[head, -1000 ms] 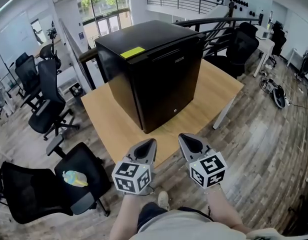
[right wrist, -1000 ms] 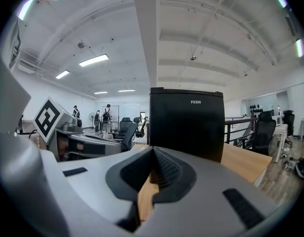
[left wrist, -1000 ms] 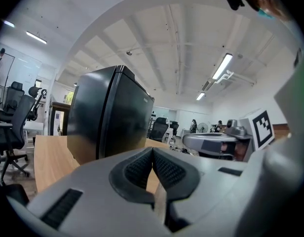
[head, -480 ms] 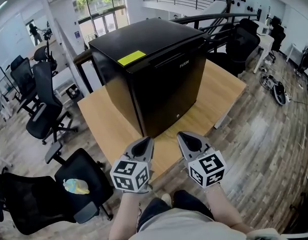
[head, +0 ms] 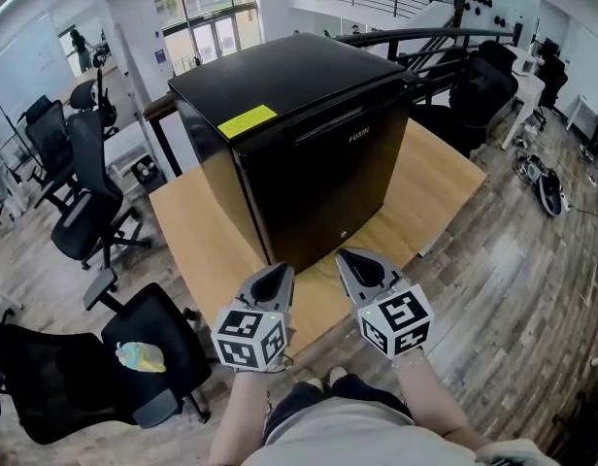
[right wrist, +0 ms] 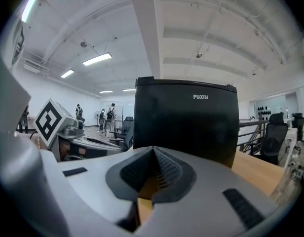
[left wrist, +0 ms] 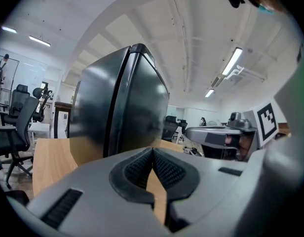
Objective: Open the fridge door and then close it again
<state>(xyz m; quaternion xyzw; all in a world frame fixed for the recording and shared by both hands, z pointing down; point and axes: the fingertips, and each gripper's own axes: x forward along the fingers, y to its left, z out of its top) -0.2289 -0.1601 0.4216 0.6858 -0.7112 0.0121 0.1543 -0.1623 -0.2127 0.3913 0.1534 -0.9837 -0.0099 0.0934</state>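
Observation:
A small black fridge stands on a wooden table, its door shut, with a yellow sticker on top. The door face fills the right gripper view; the door's edge seam shows in the left gripper view. My left gripper is shut and empty, a short way in front of the fridge's near corner. My right gripper is shut and empty too, just in front of the door's lower part. Neither touches the fridge.
Black office chairs stand to the left, one with a small coloured thing on its seat. A black railing runs behind the fridge. More chairs and a white desk are at the far right. The floor is wood planks.
Both grippers have moved forward toward the fridge, which now sits closer and larger in the head view. Jaws stayed shut.

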